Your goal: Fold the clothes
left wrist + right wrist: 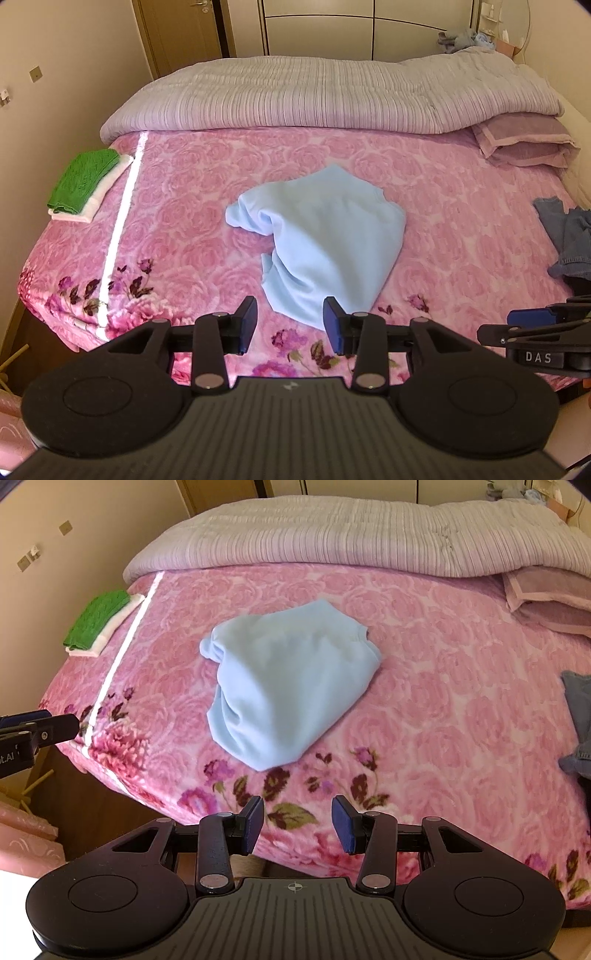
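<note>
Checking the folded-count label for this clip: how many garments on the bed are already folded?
2, both stacked at the bed's far left edge: a green garment on top of a white garment. The light blue garment at centre and the denim piece at right lie unfolded. More may be hidden.

- A crumpled garment lies mid-bed.
- 2 folded garments sit stacked at its far left.
- A quilt lies behind.
- Another garment lies right.

Your bed carries a crumpled light-blue garment mid-blanket; left of it a green-and-white folded stack, right a denim piece, behind a grey quilt.
</note>
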{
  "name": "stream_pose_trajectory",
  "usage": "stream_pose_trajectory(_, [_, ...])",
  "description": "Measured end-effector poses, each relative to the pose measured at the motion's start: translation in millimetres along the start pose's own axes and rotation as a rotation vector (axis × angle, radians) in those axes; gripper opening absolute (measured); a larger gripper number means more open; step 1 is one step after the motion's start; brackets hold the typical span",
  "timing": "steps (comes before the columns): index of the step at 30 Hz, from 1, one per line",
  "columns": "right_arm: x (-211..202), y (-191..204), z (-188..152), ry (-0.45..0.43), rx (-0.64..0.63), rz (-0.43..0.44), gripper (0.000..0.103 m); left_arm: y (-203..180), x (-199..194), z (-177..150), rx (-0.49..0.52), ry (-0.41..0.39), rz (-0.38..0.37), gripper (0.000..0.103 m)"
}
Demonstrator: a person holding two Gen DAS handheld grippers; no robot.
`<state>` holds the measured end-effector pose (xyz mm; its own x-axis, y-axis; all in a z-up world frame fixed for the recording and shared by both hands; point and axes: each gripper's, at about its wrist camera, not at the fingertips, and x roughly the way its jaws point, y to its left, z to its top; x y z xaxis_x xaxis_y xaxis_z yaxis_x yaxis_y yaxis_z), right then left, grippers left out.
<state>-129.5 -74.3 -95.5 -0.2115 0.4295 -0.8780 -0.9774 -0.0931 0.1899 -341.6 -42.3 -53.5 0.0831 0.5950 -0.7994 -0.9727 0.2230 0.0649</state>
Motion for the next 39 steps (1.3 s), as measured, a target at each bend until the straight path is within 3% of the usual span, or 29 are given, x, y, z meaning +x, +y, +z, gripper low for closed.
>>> stream_pose_trajectory(9, [33, 14, 45, 0.003, 0.094, -0.08, 0.045, 42, 53, 37, 0.074, 0.035, -0.066, 0.036])
stream_pose_trajectory(21, [90, 62, 102, 0.013, 0.297, -0.166, 0.045, 133, 144, 112, 0.211, 0.097, -0.152, 0.037])
stream_pose_trajectory(30, [146, 84, 107, 0.011, 0.402, -0.254, 0.045, 188, 223, 123, 0.207, 0.199, -0.161, 0.037])
stream_pose_trajectory(39, [223, 105, 117, 0.106, 0.309, -0.257, 0.045, 214, 273, 117, 0.139, 0.283, -0.205, 0.037])
